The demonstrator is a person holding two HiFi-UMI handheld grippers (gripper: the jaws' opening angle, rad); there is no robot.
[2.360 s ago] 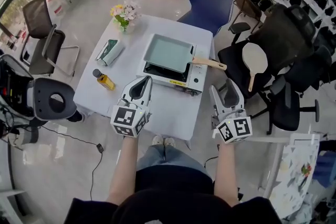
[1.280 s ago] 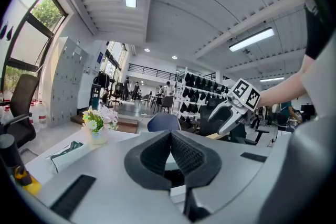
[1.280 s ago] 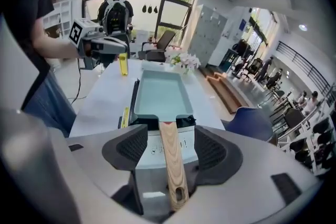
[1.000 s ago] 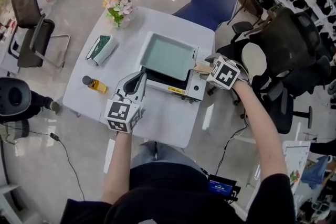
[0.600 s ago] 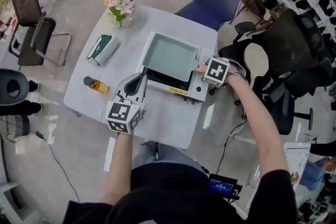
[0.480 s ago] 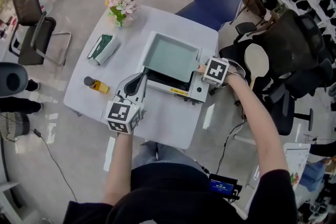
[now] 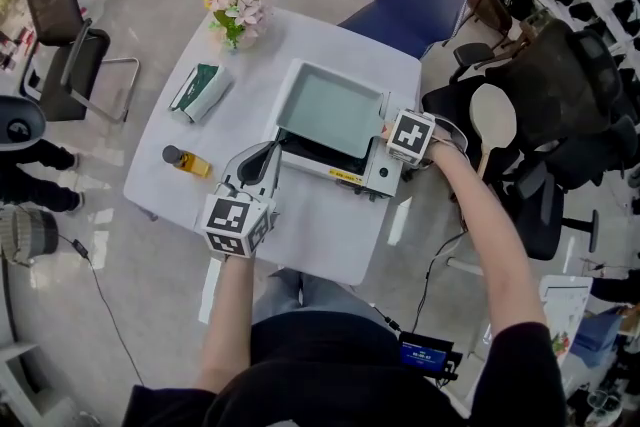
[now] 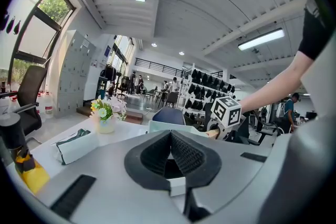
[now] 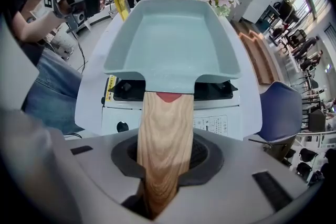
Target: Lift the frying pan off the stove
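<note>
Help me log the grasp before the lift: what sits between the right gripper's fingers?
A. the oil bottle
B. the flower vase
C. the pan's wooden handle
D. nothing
C: in the right gripper view the wooden handle of the frying pan runs straight through the right gripper, whose fingers have just been closing and now press on it from both sides.

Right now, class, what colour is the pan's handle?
Light tan wood grain; the handle shows best in the right gripper view.
</note>
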